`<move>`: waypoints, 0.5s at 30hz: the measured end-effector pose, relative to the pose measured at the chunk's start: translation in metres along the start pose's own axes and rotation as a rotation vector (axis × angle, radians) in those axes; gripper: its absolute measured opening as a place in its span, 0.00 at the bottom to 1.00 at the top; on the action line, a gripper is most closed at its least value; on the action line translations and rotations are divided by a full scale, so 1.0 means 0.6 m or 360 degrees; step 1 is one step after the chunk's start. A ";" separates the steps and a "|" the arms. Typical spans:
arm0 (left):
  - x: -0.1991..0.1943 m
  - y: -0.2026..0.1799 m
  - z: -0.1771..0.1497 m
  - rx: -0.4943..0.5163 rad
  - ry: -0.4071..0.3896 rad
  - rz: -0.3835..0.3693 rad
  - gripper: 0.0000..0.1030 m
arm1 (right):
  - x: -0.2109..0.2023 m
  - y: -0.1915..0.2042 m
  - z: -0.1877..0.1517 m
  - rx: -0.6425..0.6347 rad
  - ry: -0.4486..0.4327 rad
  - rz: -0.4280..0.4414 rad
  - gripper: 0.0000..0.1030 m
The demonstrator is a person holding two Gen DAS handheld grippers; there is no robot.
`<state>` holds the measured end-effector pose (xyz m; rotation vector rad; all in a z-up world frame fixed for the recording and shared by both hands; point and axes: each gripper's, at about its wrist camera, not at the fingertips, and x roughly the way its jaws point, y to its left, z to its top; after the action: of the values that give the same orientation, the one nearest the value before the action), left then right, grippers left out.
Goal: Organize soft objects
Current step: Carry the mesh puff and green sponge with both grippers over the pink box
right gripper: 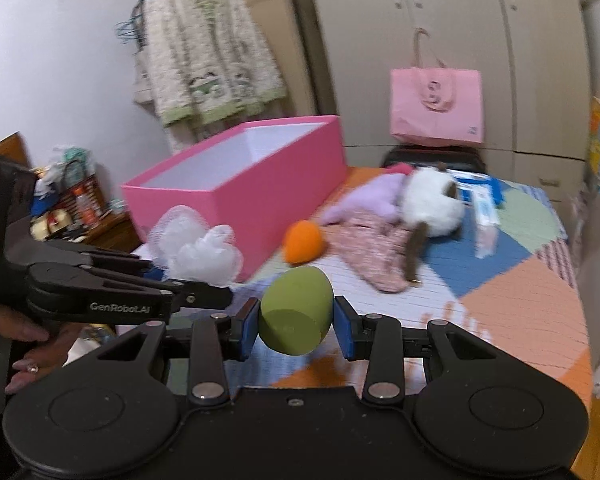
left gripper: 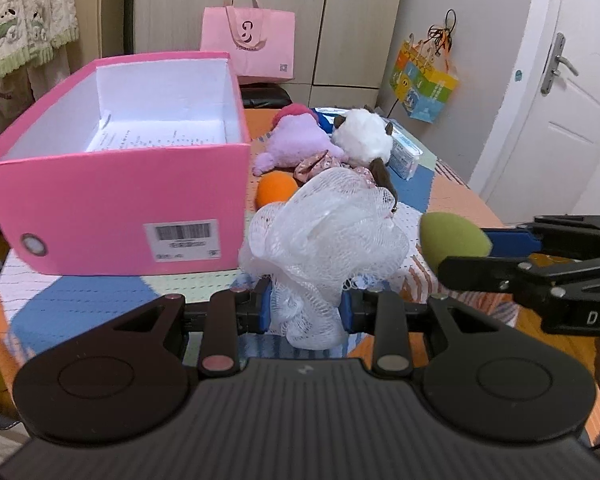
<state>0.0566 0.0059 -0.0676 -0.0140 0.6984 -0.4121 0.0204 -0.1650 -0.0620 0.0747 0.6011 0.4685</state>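
Two soft items are held above the patchwork-covered table.

A white mesh bath puff is clamped in the left gripper, and a green sponge egg in the right gripper. The open pink box is seen by the table's left edge, beside an orange sponge.

Beige wardrobe behind — white door at right.

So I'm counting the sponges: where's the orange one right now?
The orange sponge lies on the table just right of the pink box, in front of the purple plush toy. The green sponge is in the right gripper.
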 end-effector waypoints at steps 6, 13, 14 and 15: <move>-0.047 0.038 0.009 0.0000 -0.0017 -0.0044 0.30 | 0.002 0.066 0.019 -0.0111 -0.0023 0.0090 0.43; -0.076 0.084 0.065 0.0092 -0.0070 -0.0052 0.30 | 0.033 0.126 0.079 -0.0216 -0.0084 0.0121 0.43; -0.078 0.092 0.076 0.0107 -0.0095 -0.0047 0.30 | 0.041 0.131 0.090 -0.0229 -0.0087 0.0112 0.43; -0.078 0.101 0.088 0.0125 -0.0125 -0.0033 0.30 | 0.051 0.136 0.102 -0.0242 -0.0088 0.0102 0.43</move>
<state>0.0794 0.0725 -0.0072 0.0363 0.6045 -0.4560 0.0439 -0.0743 -0.0109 -0.0378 0.5081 0.5713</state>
